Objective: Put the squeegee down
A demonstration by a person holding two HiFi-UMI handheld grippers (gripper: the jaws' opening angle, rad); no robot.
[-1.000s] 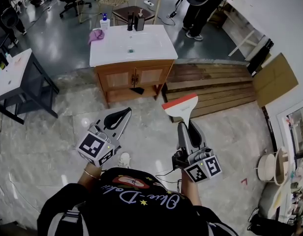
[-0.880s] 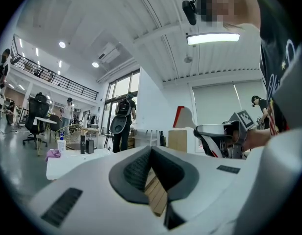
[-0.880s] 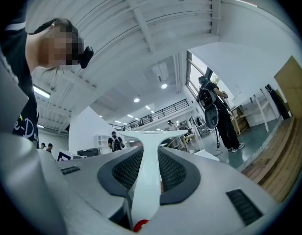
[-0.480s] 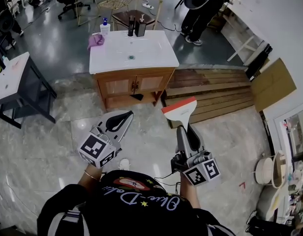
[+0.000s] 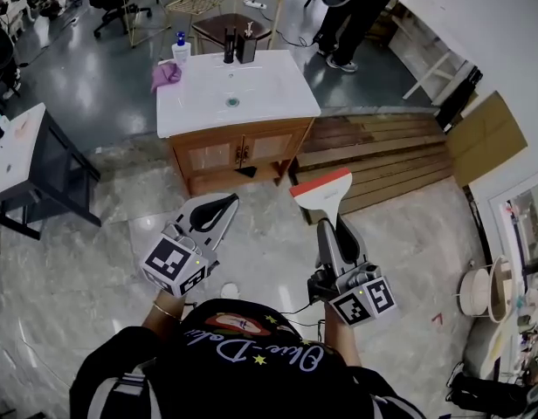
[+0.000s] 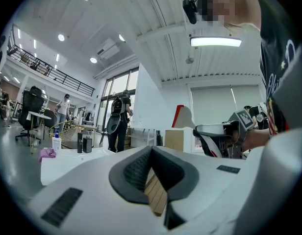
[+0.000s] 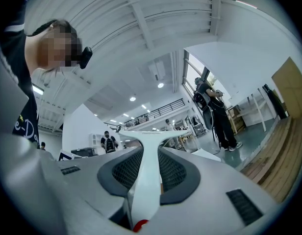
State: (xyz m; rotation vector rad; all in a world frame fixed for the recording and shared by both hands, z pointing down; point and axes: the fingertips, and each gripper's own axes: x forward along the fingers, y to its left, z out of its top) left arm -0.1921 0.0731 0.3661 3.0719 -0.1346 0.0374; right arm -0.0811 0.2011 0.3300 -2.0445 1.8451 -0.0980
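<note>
Squeegee clamped in the right gripper, short of the washstand

Head view: the right gripper (image 5: 336,232) gripped the squeegee (image 5: 321,190) by its handle. The red-edged blade stood ahead of its jaws, over the near edge of the wooden platform (image 5: 382,160). Bare floor (image 5: 251,251) lay between both grippers, and the washstand (image 5: 278,90) stood well ahead, apart from the blade. The left gripper (image 5: 212,212) was level beside it. Left gripper view: its jaws met at the tips with nothing in them, and the squeegee (image 6: 183,116) was off to its right. Right gripper view: the pads (image 7: 173,173) pressed the white handle (image 7: 146,175), with the blade crosswise beyond the tips.
</note>
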